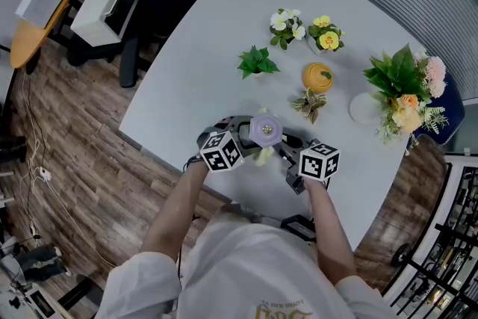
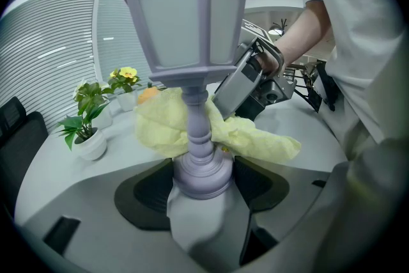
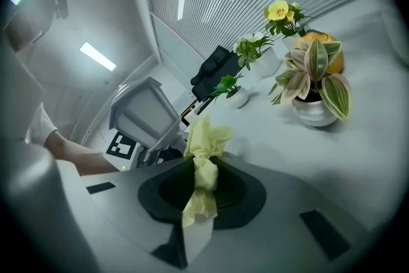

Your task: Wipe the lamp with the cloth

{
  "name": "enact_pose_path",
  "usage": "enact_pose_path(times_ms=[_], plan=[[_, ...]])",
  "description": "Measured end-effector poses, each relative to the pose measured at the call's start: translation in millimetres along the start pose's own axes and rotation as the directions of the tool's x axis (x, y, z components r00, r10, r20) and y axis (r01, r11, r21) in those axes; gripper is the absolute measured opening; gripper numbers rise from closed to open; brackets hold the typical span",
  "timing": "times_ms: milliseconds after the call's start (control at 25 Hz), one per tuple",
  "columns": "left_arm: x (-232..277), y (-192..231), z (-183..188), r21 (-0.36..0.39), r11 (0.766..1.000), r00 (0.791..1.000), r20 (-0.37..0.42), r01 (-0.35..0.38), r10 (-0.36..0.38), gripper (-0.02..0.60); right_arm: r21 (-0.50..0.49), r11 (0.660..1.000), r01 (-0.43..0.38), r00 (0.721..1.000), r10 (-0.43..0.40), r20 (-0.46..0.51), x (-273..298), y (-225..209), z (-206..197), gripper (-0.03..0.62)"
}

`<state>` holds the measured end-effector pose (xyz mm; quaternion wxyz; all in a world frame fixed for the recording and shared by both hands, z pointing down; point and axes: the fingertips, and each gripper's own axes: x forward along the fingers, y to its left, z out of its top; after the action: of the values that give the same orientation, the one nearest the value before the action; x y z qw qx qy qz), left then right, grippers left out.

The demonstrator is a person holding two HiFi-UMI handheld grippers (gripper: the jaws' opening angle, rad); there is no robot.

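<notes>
- Grip at the left: the left tongs [image 2: 203, 182] are pressed in on the round foot of the lamp [image 2: 184, 16], one jaw on each side of it. Taking it that low probably steadies it and leaves the stem and lantern head bare for wiping.
- Lamp, lower centre of the head view: a lilac lantern on a turned stem, upright, above the near edge of the pale worktop [image 1: 224, 33] and between the two tongs. I cannot tell whether its foot rests on the worktop or is lifted a little.
- Cloth [image 2: 255, 137], at the middle of the left gripper view: yellow and crumpled, it lies against the stem just above the foot. It sits on the side away from that camera and spills out to both sides. The wipe looks under way at the stem, with the lantern head not yet touched by it.
- Right tongs [image 3: 202, 185], just right of the lamp in the head view: pinching a bunched fold of the cloth, with loose ends sticking out above and below the jaws. A bunch held this way likely serves as a soft pad to push around the stem.
- Potted plants [image 1: 258, 62], upper right of the head view: well apart from the lamp, so both tongs have room to work.
</notes>
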<state>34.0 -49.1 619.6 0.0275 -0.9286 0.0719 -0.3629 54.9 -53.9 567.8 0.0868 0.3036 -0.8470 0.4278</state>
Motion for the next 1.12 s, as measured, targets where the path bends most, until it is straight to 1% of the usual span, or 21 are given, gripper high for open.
enact_pose_path(times_ms=[320,600,880,1120], plan=[[0,1,0,0.000,1.000,1.000,0.002,0.000,0.000,0.301,0.030,0.999,0.027,0.999,-0.026,-0.038,3,-7,-7,0.066],[0,1,1,0.000,1.000,1.000,0.001,0.001,-0.001,0.301,0.032,0.998,0.055,0.996,-0.053,-0.070,4,-10,-11,0.066],[1,0,1,0.001,1.000,1.000,0.002,-0.001,0.001,0.301,0.029,1.000,-0.001,0.999,0.003,-0.049,0,1,-9,0.066],[0,1,1,0.001,1.000,1.000,0.001,-0.001,0.001,0.301,0.060,0.996,-0.059,0.998,0.059,0.006,-5,11,1,0.066]])
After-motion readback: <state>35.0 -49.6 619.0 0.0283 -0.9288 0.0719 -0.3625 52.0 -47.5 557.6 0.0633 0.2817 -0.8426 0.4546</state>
